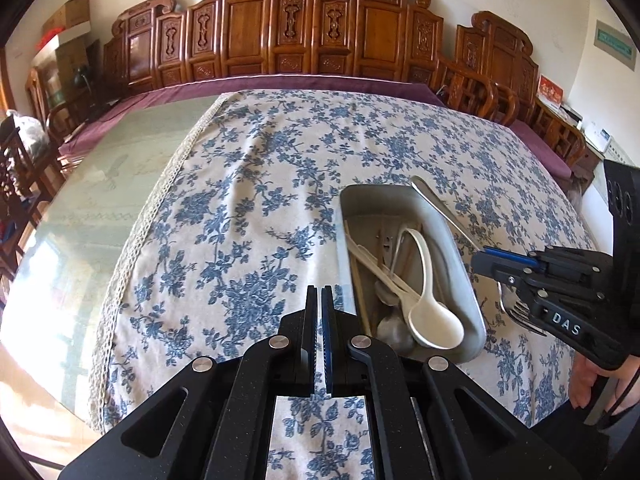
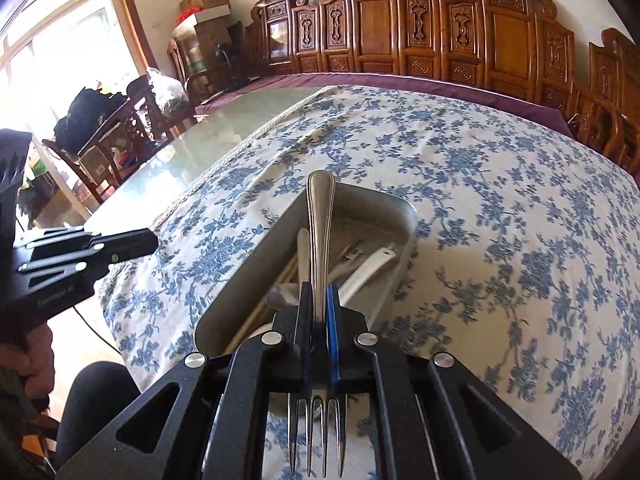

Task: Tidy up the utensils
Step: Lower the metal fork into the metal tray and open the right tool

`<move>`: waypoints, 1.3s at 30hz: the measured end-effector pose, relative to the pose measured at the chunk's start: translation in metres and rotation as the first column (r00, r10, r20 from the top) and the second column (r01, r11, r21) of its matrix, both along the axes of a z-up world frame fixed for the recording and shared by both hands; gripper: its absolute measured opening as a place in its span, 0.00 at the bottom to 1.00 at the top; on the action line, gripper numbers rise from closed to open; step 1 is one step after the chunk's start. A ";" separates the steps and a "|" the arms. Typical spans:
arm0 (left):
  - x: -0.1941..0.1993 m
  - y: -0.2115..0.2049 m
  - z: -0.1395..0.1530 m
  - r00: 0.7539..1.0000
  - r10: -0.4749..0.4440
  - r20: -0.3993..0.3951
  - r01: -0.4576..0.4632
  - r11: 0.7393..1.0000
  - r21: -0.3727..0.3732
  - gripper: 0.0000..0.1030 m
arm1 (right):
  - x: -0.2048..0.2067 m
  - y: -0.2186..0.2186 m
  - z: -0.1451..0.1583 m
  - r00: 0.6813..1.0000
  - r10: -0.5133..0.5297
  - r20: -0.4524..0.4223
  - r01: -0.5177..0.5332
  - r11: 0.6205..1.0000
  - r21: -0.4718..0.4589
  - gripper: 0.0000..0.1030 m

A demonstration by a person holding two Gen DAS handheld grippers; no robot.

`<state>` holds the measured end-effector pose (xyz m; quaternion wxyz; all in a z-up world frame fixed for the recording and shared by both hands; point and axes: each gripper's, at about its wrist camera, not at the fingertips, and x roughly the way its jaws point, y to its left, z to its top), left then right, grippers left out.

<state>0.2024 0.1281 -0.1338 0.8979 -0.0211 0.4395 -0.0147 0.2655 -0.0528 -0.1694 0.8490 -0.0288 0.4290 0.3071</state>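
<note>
Left matte black plastic two-finger gripper (image 1: 320, 300): speckled linkage arms, round silver screws, blue pad inside one finger. Right matte black plastic two-finger gripper (image 2: 320, 300): same build, blue pad, white "DAS" lettering on side, thin black cable below. Dark trouser leg (image 2: 96, 400).

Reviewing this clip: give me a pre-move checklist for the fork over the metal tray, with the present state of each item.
1. Right gripper shut on the silver metal fork: ok.
2. Fork held at mid-handle, tines toward the camera, handle end out over the rectangular metal tray: ok.
3. Left gripper shut and empty, beside the tray's left wall: ok.
4. Room in the tray: not ok; the white plastic spoon, chopsticks and other utensils lie jumbled there.
5. Tray flat on the blue floral tablecloth: ok.
6. Fork clear of the tray contents: cannot tell.
</note>
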 end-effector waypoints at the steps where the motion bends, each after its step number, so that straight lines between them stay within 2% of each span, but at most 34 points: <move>1: 0.000 0.002 -0.001 1.000 0.003 -0.001 -0.003 1.000 -0.001 0.01 | 0.002 0.003 -0.001 1.000 0.001 -0.004 -0.001 1.000 -0.001 0.08; 11: 0.001 0.015 -0.011 1.000 0.023 -0.017 -0.023 1.000 -0.005 0.01 | 0.020 0.035 -0.019 0.999 -0.009 -0.049 0.008 0.999 -0.037 0.08; 25: 0.001 0.014 -0.015 0.999 0.023 -0.025 -0.024 1.000 -0.006 0.01 | 0.035 0.038 -0.049 0.985 -0.076 -0.153 0.074 0.997 -0.019 0.08; 32: 0.000 0.010 -0.012 1.000 0.018 -0.017 -0.018 1.000 -0.002 0.01 | 0.030 0.031 -0.040 0.991 -0.065 -0.117 0.065 0.998 -0.004 0.11; 39: -0.005 0.001 -0.005 1.000 0.005 0.001 -0.005 1.000 0.002 0.04 | 0.005 0.006 -0.011 0.997 -0.073 -0.015 0.073 0.997 -0.005 0.11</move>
